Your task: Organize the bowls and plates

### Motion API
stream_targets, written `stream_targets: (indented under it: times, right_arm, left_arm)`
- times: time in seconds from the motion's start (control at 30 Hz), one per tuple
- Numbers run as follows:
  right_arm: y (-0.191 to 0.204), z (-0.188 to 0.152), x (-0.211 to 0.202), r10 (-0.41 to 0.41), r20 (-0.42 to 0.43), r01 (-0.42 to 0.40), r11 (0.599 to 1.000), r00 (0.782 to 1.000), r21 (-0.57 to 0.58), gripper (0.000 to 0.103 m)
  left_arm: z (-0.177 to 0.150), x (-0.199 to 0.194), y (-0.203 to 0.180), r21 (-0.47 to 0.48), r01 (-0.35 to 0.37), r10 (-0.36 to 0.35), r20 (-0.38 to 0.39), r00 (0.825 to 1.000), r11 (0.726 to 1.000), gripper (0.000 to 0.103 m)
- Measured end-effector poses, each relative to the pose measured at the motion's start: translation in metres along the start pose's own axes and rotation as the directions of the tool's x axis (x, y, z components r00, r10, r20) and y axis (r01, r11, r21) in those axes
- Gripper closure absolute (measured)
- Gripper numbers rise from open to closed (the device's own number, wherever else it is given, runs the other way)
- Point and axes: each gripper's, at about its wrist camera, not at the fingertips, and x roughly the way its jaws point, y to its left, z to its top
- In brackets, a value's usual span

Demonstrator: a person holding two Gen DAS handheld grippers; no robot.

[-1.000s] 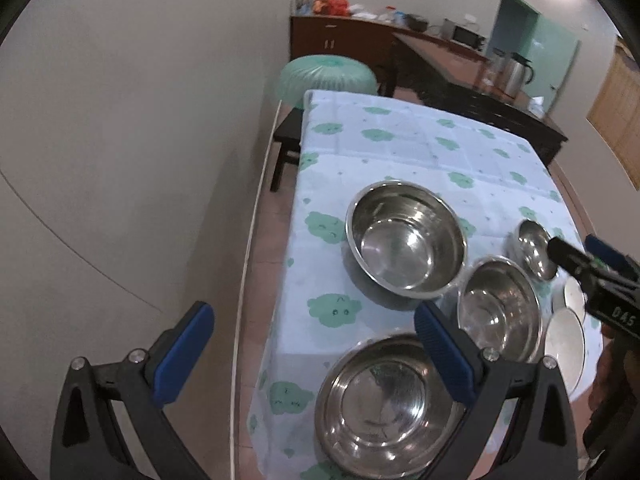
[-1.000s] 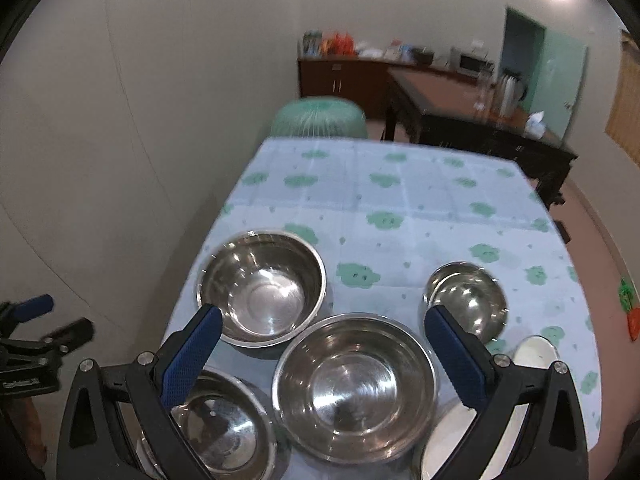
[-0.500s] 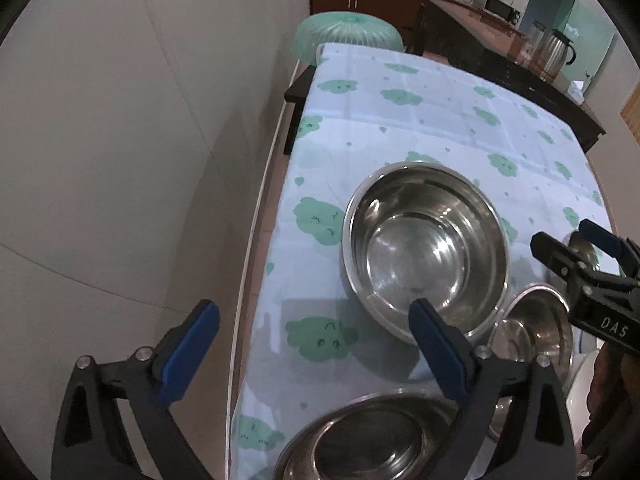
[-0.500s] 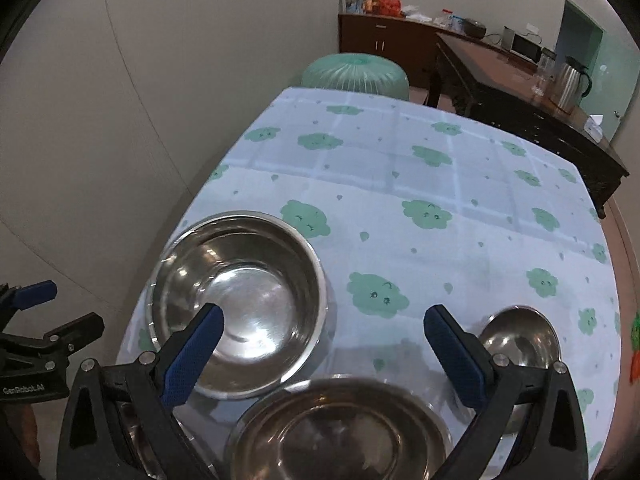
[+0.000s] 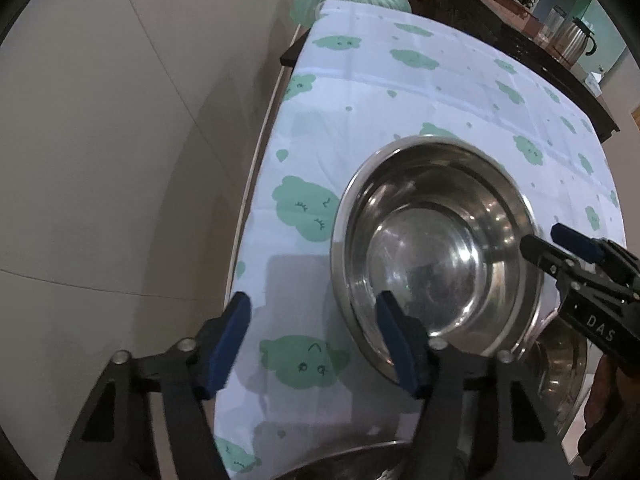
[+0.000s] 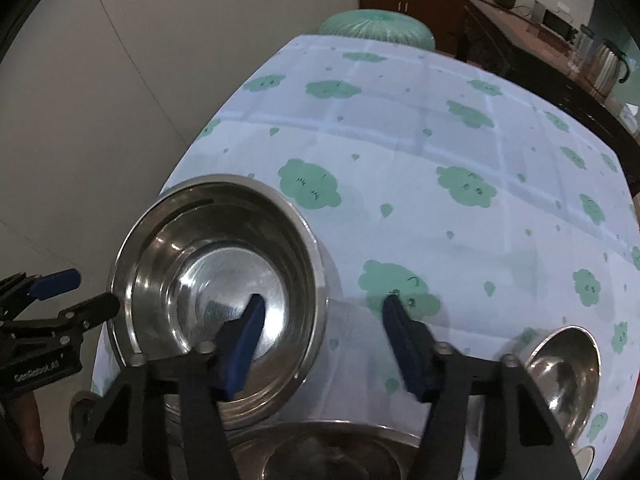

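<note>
A large steel bowl point(image 5: 436, 248) stands on the cloud-print tablecloth point(image 5: 440, 92); it also shows in the right wrist view point(image 6: 216, 280). My left gripper point(image 5: 312, 336) is open and straddles the bowl's left rim, one finger inside and one outside. My right gripper point(image 6: 324, 336) is open and straddles the bowl's right rim the same way. A small steel bowl point(image 6: 564, 372) sits at the right. Another steel bowl's rim point(image 6: 320, 448) shows at the bottom edge.
A wall runs close along the table's left side. A green round stool point(image 6: 376, 28) stands at the table's far end. A dark wooden table with a kettle point(image 5: 576, 40) stands behind. A further steel bowl point(image 5: 564, 372) sits right of the large one.
Both grippers have moved forward and down to the large bowl, and their fingers now straddle its opposite rims. Both jaws have narrowed but remain open.
</note>
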Motion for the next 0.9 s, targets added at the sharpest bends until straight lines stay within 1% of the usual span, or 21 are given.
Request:
stream_targets:
  times: [0.07,0.13,0.17,0.2,0.23,0.33,0.4,0.47,0.57,0.9]
  right_arm:
    - [0.002,0.001,0.005,0.015,-0.019,-0.016,1.0,1.0,-0.007,0.056]
    - [0.004,0.002,0.01,0.024,-0.034,-0.024,1.0,0.999,-0.016,0.062]
    - [0.005,0.002,0.011,0.027,-0.039,-0.027,0.999,0.999,-0.018,0.064]
    - [0.006,0.001,0.012,0.028,-0.044,-0.029,0.999,0.999,-0.019,0.064]
    - [0.006,0.001,0.015,0.029,-0.051,-0.03,0.999,0.998,-0.022,0.066]
    - [0.007,0.0,0.018,0.035,-0.067,-0.037,0.999,0.997,-0.023,0.079]
    - [0.007,0.0,0.019,0.031,-0.071,-0.034,0.999,0.997,-0.031,0.081]
    - [0.007,0.0,0.018,0.031,-0.072,-0.033,0.999,0.997,-0.034,0.083]
    - [0.005,0.001,0.019,0.026,-0.08,-0.029,0.999,0.996,-0.035,0.086]
    - [0.006,0.001,0.016,0.029,-0.079,-0.033,0.999,0.996,-0.041,0.087]
  left_arm:
    - [0.001,0.006,0.0,-0.005,0.007,-0.007,-0.019,1.0,1.0,0.055]
    - [0.002,0.009,-0.001,-0.004,0.012,-0.012,-0.024,1.0,1.0,0.056]
    - [0.003,0.011,-0.002,0.0,0.01,-0.01,-0.025,1.0,1.0,0.058]
    - [0.003,0.011,-0.003,0.002,0.014,-0.014,-0.027,1.0,1.0,0.062]
    - [0.004,0.012,-0.004,0.005,0.019,-0.019,-0.028,0.999,1.0,0.064]
    - [0.005,0.014,-0.009,0.019,0.025,-0.025,-0.028,0.999,1.0,0.073]
    - [0.006,0.014,-0.012,0.027,0.033,-0.032,-0.029,0.999,0.999,0.082]
    - [0.006,0.015,-0.015,0.036,0.039,-0.038,-0.029,0.999,0.999,0.089]
    - [0.007,0.015,-0.018,0.047,0.022,-0.021,-0.021,1.0,0.999,0.089]
    - [0.006,0.009,-0.019,0.053,-0.001,0.001,0.003,1.0,0.999,0.09]
